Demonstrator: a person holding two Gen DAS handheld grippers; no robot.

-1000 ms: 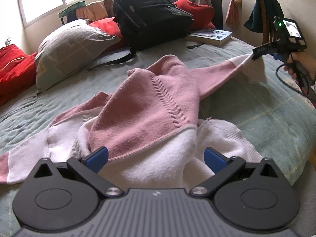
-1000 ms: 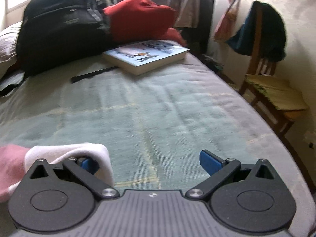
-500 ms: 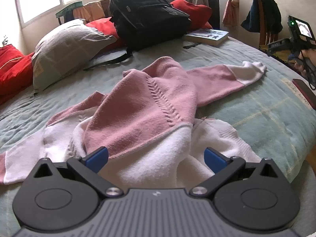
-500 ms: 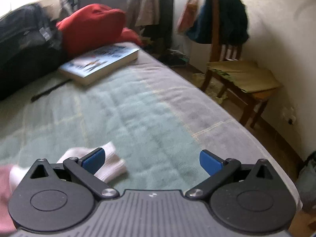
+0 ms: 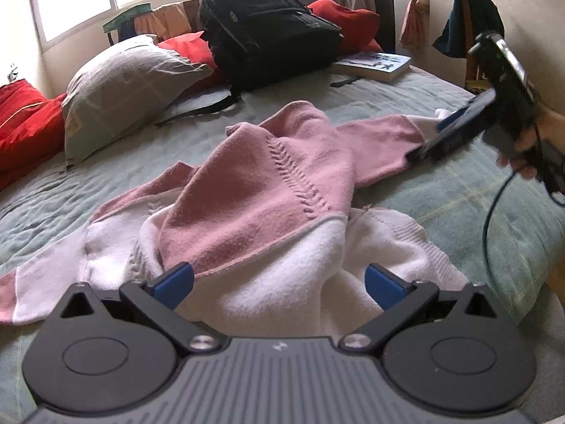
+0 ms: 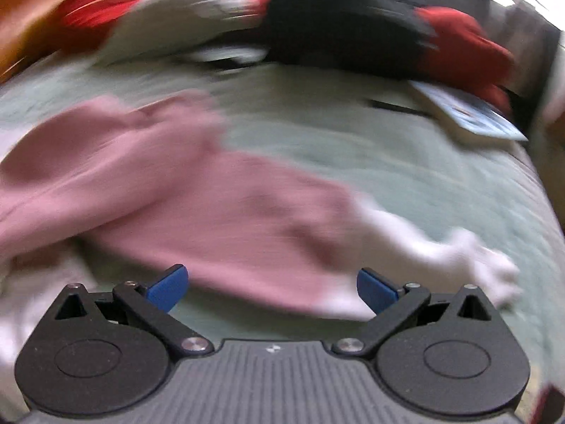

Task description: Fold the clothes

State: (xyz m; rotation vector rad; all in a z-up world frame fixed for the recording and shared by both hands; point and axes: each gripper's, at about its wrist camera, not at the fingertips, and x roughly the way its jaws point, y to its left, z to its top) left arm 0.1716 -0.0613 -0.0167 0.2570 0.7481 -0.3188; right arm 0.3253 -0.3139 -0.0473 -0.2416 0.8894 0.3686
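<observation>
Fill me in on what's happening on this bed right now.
A person holding a gripper in each hand is folding a pink and white sweater that lies crumpled on the bed. The left gripper is open over the white hem and grips nothing. The right gripper, also open, points at the outstretched sleeve; that view is blurred. A backpack, pillow and book lie beyond.

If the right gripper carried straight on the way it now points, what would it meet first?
Most likely the pink sleeve of the sweater, lying across the path of the open right gripper; blur leaves depth uncertain.
</observation>
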